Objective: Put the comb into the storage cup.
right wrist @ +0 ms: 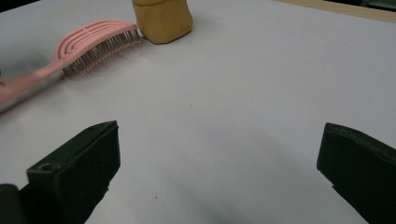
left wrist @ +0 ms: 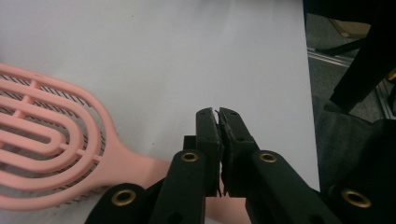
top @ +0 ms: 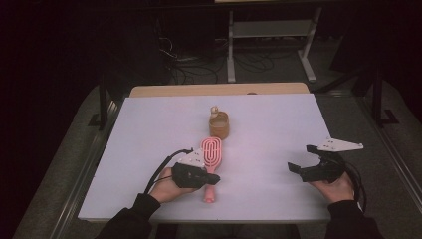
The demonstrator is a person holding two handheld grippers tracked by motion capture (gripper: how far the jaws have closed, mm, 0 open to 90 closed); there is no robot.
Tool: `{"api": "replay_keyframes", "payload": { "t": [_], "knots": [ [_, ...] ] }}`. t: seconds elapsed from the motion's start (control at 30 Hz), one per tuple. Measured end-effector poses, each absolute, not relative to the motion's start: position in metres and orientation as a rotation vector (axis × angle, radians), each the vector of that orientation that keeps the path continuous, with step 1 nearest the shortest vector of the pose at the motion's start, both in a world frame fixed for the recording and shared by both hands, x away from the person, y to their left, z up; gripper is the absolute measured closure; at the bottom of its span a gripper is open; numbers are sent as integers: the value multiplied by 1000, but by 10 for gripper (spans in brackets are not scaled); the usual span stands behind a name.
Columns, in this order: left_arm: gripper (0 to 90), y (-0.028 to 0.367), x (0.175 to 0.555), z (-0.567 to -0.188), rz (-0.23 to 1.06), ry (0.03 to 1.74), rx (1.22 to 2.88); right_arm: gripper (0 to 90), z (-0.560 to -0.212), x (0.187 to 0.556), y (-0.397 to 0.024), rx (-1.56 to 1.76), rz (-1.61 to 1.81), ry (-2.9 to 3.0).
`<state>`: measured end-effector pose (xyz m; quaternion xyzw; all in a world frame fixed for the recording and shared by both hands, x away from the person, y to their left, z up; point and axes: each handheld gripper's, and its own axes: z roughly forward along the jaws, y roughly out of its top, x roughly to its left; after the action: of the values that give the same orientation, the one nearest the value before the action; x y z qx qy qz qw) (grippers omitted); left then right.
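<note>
Pink hairbrush lies flat on the white table, near the middle, a little toward the person's side. Oval slotted head points away from the person, handle points back toward the table's near edge. In the right gripper view the bristles face down onto the table top.

Left gripper sits across the brush handle, just behind the head. In the left gripper view its black jaws stand together, pads face to face with no gap, directly over the pink handle, which passes beneath them. Whether the pads pinch the handle or merely rest above it, cannot tell. Left hand wraps the gripper body from behind; a black cable loops off to its left.

Tan jar stands upright just beyond the brush head, very close to its tip; touching or not, cannot tell.

Right gripper rests well apart from the brush, near the table's right side. Jaws spread wide, nothing between them, bare table below. Grey three-cornered plate on top. Right hand holds it from the near edge.
</note>
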<state>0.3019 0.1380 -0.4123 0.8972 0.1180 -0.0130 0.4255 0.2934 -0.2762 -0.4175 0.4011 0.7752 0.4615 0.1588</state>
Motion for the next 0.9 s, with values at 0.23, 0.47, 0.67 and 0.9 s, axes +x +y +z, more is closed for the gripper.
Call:
{"api": "replay_keyframes", "payload": {
  "t": [0.23,0.47,0.67,0.9],
  "knots": [
    [900,130,302,-418,-49,274,2288,0,-418,293,-276,1147,1319,2216],
    [900,123,299,-424,-65,230,2358,0,-418,294,-276,1146,1319,2217],
    [900,121,299,-428,-87,223,2401,0,-417,293,-276,1148,1321,2217],
    [900,122,300,-430,-92,220,2429,0,-418,294,-276,1147,1320,2218]
  ]
}}
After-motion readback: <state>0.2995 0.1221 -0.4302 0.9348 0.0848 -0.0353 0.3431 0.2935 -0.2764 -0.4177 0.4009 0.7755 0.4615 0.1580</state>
